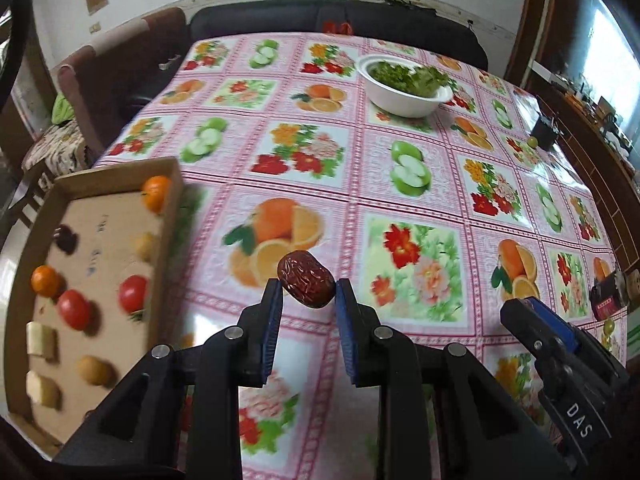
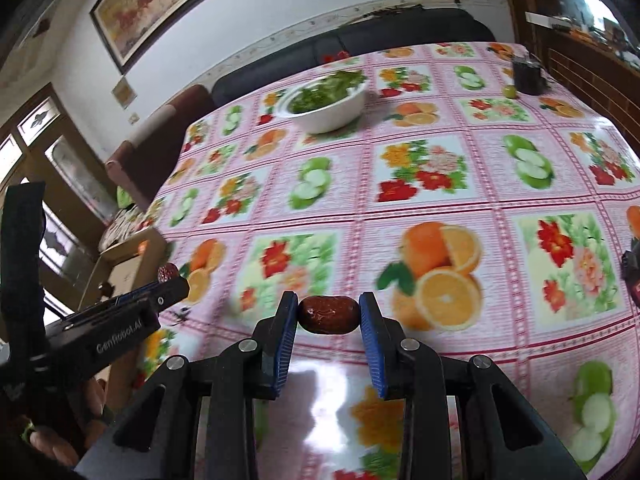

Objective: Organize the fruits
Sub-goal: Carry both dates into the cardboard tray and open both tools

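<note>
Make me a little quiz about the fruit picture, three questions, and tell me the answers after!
1. True or false: each gripper holds a red date.
2. What is in the white bowl: A) oranges, B) green leaves, C) tomatoes?
3. Fill in: the tomatoes lie in the cardboard ____.

Key:
1. True. The left gripper is shut on a red date; the right gripper is shut on another date.
2. B, green leaves.
3. Box: two tomatoes lie in the cardboard box beside small oranges.
</note>
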{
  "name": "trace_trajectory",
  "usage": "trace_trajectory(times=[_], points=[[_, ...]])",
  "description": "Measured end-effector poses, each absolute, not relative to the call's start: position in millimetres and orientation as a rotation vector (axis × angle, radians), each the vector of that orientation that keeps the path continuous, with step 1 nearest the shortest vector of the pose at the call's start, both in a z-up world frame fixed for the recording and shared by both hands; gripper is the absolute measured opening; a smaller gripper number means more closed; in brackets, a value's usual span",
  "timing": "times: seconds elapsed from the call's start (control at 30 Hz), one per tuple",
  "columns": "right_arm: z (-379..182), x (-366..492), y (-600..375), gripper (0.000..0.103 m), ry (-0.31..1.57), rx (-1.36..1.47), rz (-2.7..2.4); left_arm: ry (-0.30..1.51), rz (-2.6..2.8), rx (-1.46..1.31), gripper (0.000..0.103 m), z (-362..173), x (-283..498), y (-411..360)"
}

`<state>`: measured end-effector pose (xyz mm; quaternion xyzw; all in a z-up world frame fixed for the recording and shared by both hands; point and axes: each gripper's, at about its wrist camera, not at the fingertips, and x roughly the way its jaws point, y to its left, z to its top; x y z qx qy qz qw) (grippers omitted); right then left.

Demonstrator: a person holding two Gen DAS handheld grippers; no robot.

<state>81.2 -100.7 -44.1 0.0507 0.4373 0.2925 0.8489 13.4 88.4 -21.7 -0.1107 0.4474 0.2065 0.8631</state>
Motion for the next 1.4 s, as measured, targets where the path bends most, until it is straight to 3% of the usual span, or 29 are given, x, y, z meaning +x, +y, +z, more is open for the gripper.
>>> trace_trajectory(times=[1.4], points=[[-35.0,-4.8,-18.7,0.032,0.947,-0.019,0.805,0.855,0.526,-0.355,0.024,-6.3,-105.1,164.0]])
